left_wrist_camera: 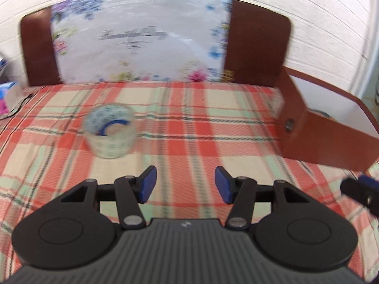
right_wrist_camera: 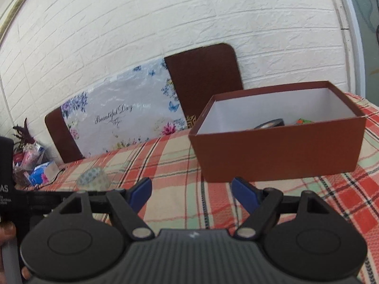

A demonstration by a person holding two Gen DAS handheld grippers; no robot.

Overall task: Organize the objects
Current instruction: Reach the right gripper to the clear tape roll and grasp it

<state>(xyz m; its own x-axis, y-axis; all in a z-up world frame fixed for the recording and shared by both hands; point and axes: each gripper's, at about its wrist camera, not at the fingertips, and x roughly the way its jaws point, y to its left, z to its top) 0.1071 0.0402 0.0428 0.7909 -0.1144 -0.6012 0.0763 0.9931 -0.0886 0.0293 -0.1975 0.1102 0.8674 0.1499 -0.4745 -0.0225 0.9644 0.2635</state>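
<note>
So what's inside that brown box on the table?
Over the front wall of the brown box show the top of a dark roll, maybe tape, and a bit of something orange and green. The wall hides the box floor and the rest of both items.

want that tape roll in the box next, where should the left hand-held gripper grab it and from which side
Probably the tape roll's wall, from above: it lies flat on the plaid cloth with its hole facing up, so one finger can drop inside and one outside the near rim. The left hand-held gripper is open and empty.
</note>
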